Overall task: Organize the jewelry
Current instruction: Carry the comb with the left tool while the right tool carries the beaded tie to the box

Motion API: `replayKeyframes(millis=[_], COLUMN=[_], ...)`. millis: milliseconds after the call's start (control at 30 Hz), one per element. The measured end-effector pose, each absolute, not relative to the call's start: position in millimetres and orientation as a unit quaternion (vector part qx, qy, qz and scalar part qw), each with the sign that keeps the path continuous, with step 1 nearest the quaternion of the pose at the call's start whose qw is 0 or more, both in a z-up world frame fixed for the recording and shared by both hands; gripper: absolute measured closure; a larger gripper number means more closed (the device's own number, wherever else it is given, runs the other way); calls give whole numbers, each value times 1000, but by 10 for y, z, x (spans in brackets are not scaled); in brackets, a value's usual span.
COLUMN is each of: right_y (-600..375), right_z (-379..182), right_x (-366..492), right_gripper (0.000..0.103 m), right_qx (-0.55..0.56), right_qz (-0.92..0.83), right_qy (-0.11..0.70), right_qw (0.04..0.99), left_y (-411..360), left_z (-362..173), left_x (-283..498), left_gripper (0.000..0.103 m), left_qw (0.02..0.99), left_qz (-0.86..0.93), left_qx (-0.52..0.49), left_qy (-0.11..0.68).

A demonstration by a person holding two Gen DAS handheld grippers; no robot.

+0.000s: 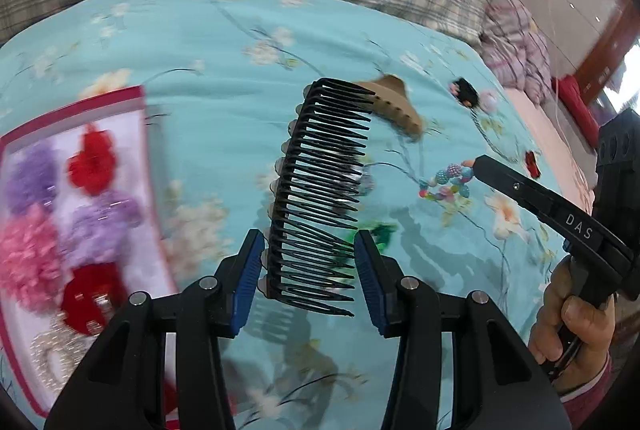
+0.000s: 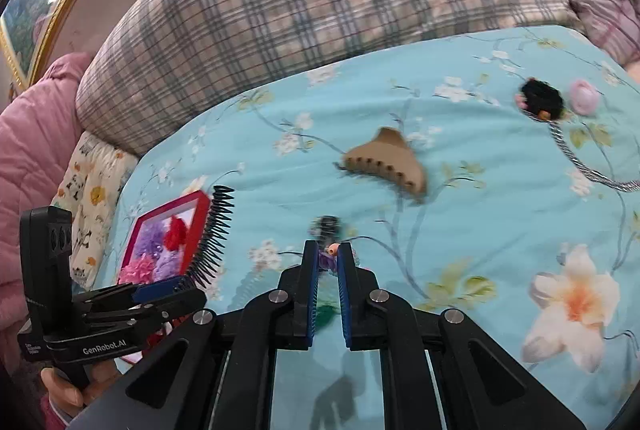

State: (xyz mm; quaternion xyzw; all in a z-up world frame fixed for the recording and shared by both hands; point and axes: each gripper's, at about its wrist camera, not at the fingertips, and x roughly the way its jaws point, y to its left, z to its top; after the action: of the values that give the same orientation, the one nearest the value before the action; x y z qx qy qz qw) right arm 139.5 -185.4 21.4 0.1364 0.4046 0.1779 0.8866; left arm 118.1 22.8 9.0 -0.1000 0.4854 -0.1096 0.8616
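The white letters "DAS" are printed on the black finger of the right gripper (image 1: 476, 166), as seen from the left wrist. "GenRobot.AI" is printed in white on the black body of the left gripper (image 2: 176, 284), seen from the right wrist. A small label beside it cannot be read.

The bed (image 2: 460, 230) has a blue flower cover. Past the jaws lies a tan clip (image 2: 386, 164); left, a red box (image 2: 200, 206).

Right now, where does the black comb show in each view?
Left wrist: centre, comb upright between the left tool's pads.
Right wrist: lower left, comb beside the red box.
Shared landmark: tan claw clip on the blue bedspread.
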Motion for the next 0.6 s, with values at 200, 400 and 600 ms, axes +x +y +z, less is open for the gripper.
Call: replayKeyframes(millis=[200, 400, 600], right_y=[-1549, -1238, -733], right_z=[282, 337, 353], right_x=[1391, 1420, 1430], right_gripper=[95, 95, 95], right_qx=[124, 121, 112], right_qz=[201, 226, 268], right_qy=[403, 404, 407], right_qw=[884, 878, 866], left_y=[629, 1023, 1456], left_z=[142, 168, 164], left_x=[1057, 933, 809], left_gripper=[58, 58, 58], left_qw=[870, 875, 878], left_qz=[-76, -44, -7], left_qx=[-116, -133, -144], left_qy=[473, 463, 457])
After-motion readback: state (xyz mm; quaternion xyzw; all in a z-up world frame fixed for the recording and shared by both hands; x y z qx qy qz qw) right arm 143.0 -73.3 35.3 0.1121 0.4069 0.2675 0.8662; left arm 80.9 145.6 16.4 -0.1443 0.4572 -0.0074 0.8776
